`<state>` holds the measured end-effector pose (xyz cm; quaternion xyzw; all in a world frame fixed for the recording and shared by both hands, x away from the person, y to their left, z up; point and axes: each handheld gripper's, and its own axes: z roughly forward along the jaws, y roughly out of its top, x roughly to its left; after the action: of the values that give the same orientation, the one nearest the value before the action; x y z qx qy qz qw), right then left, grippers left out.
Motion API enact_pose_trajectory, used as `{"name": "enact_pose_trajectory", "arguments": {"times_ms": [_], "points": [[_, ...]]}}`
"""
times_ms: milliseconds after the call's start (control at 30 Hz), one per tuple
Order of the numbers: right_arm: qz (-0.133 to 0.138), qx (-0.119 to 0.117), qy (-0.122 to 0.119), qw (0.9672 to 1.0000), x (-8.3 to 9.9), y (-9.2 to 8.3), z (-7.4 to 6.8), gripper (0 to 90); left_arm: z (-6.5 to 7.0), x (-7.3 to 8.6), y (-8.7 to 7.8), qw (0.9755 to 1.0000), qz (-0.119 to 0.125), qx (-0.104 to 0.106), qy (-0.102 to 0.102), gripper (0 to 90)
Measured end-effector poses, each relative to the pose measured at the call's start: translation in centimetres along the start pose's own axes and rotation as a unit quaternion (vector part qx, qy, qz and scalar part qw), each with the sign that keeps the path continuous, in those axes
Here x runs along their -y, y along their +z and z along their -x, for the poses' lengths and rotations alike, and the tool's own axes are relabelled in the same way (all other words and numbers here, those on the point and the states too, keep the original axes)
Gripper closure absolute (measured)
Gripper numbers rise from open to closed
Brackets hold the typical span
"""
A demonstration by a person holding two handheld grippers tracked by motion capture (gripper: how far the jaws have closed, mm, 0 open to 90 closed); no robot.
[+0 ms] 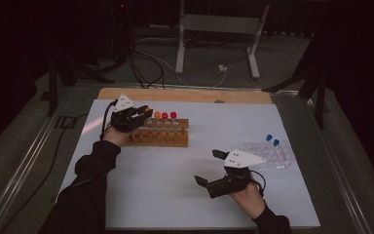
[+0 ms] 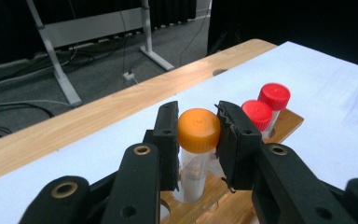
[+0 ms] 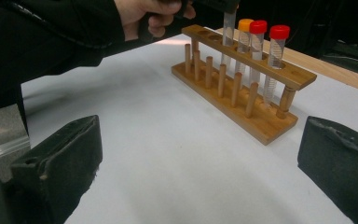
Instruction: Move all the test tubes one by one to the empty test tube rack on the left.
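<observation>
While clamped on orange-capped tube [image 2: 197,140] at cap, left gripper [image 2: 196,140]: light, slick, brittle; grip gently. Right gripper [image 3: 200,172] jaws apart.

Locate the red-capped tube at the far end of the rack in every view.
High view: red-capped tube, the rightmost cap above the rack, upper left of centre.
Left gripper view: red-capped tube, right of centre, the farthest cap in the row.
Right gripper view: red-capped tube, top right, last in the row.
Shared landmark: the wooden rack.

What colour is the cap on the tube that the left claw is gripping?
Orange. The cap shows best in the left gripper view, clamped between the left claw.
</observation>
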<state>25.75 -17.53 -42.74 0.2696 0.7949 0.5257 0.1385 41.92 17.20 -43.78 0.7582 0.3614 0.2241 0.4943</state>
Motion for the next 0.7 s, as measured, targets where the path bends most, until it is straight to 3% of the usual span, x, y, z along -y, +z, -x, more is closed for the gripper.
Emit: {"name": "enact_pose_trajectory", "arguments": {"times_ms": [600,700], "points": [[-0.001,0.001,-0.002,1.0,0.0,-0.2,0.1,0.0,-0.3,1.4,0.6,0.9998,-0.013,-0.004,-0.016,71.2],[0.001,-0.001,-0.002,1.0,-0.1,-0.3,0.2,0.0,-0.3,1.4,0.4,0.9998,-0.006,0.009,-0.018,68.5]]}}
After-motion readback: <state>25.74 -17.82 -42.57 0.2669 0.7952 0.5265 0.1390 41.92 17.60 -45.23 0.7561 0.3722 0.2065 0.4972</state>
